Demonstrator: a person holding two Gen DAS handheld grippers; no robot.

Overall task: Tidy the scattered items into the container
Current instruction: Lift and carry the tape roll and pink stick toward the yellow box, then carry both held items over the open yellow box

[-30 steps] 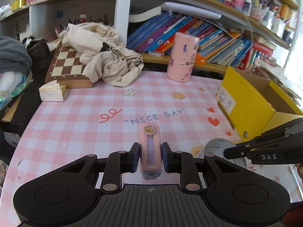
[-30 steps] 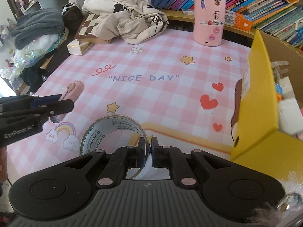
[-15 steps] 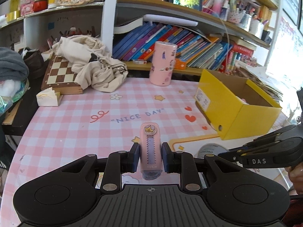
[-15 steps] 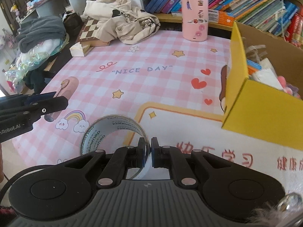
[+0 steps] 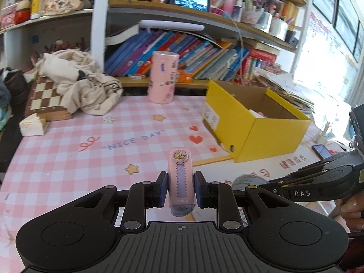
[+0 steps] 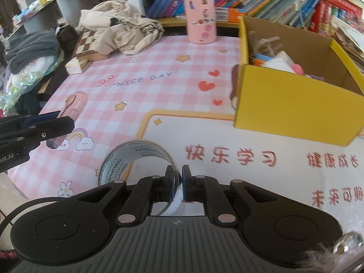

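Note:
My left gripper (image 5: 180, 187) is shut on a pink utility knife (image 5: 180, 177) with a crown sticker, held above the pink checked table mat. It also shows at the left of the right wrist view (image 6: 72, 109). My right gripper (image 6: 178, 182) is shut on the rim of a clear tape roll (image 6: 136, 159), held above the mat; the roll shows in the left wrist view (image 5: 248, 179). The open yellow cardboard box (image 6: 293, 111) stands to the right with several items inside, and shows in the left wrist view (image 5: 261, 134).
A pink cylinder tin (image 5: 162, 77) stands at the table's back. A beige cloth (image 5: 84, 84) lies on a chessboard box (image 5: 43, 100) at the back left, beside a small white box (image 5: 31, 126). Bookshelves run behind. A phone (image 5: 322, 151) lies at the right.
Both grippers have risen and pulled back from the table with their loads, so the table and yellow box appear farther and lower.

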